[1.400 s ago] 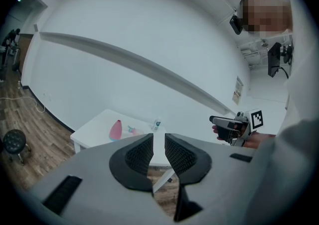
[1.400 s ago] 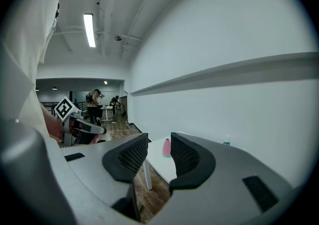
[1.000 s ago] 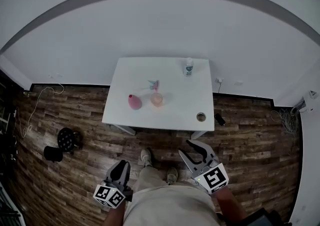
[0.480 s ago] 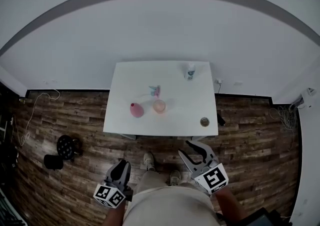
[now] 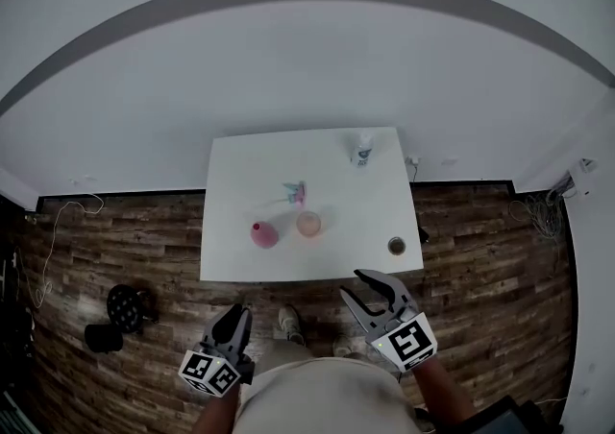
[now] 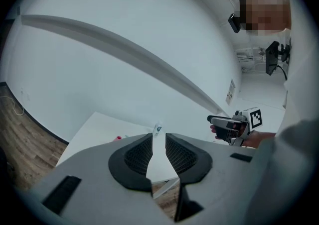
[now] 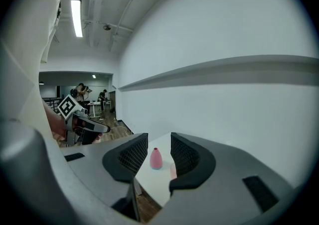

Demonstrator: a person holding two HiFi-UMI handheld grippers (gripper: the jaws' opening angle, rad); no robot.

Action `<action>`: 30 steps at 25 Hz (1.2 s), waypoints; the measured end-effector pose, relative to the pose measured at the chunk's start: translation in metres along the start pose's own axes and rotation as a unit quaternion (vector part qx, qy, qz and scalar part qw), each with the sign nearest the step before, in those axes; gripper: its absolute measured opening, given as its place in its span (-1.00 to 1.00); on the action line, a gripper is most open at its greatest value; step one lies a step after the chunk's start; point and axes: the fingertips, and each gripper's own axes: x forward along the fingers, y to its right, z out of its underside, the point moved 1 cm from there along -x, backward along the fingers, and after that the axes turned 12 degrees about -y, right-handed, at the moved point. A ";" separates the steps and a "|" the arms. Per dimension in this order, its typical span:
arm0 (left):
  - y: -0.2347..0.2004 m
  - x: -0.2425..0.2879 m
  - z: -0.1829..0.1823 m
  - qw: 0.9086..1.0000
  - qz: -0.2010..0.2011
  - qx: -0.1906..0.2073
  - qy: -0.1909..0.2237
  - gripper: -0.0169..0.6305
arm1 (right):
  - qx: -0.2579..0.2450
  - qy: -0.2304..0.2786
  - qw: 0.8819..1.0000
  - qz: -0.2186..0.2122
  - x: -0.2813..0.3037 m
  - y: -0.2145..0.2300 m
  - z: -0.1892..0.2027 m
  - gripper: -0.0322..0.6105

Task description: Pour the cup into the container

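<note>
Standing short of the white table (image 5: 240, 163) bearing the cup (image 5: 308, 224), you hold both grippers empty: left gripper (image 6: 158, 139) narrowly parted, its jaws just opening; right gripper (image 7: 158, 138) parted wider.

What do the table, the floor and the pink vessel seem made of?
Table: plain white, matte, no grain, probably laminate or painted board. Floor: dark brown planks with grain and seams, wood or wood-look laminate. Pink vessel: opaque, smooth, plastic or ceramic; too small to tell.
</note>
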 end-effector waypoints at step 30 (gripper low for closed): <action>-0.116 0.064 -0.071 0.991 0.094 0.082 -0.050 -0.58 | 0.052 -0.008 0.995 0.084 0.106 0.017 -0.038 -0.39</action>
